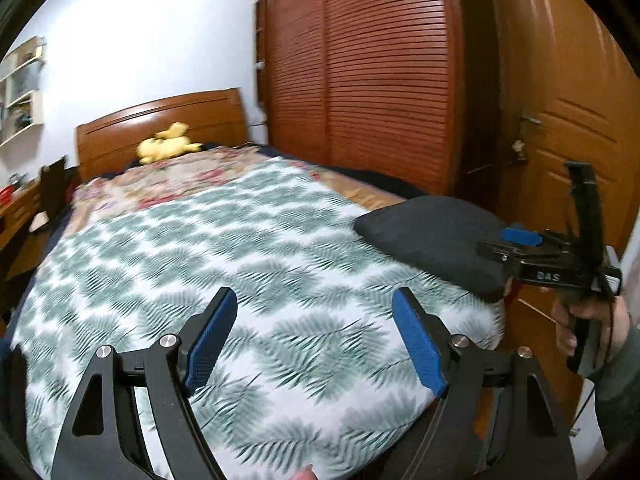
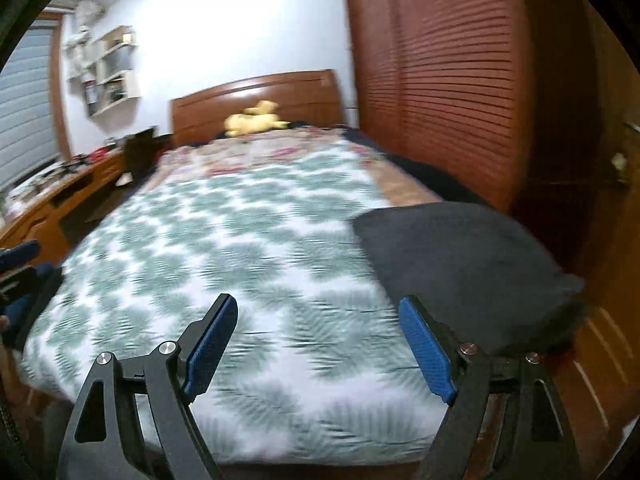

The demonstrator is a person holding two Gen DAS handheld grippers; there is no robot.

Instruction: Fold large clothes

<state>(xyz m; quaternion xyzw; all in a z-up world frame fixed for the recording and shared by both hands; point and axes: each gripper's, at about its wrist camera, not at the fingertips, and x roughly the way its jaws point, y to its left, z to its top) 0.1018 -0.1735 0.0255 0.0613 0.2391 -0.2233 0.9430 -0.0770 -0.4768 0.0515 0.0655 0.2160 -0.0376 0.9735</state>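
A louvred wooden wardrobe [image 1: 360, 72] filled the wall beside the bed [image 1: 248, 264], whose leaf-print cover lay flat. Against the headboard [image 1: 160, 120] sat a yellow plush toy [image 1: 166, 146]. The folded dark garment [image 2: 460, 260] rested on the bed's near right corner. The left claw [image 1: 316, 340] and the right claw [image 2: 320, 344] both gaped wide, holding nothing.

Both wrist cams low at bed [image 1: 280, 240] foot, facing headboard [image 2: 256, 96], close, sharing bed, wardrobe [image 1: 360, 72].
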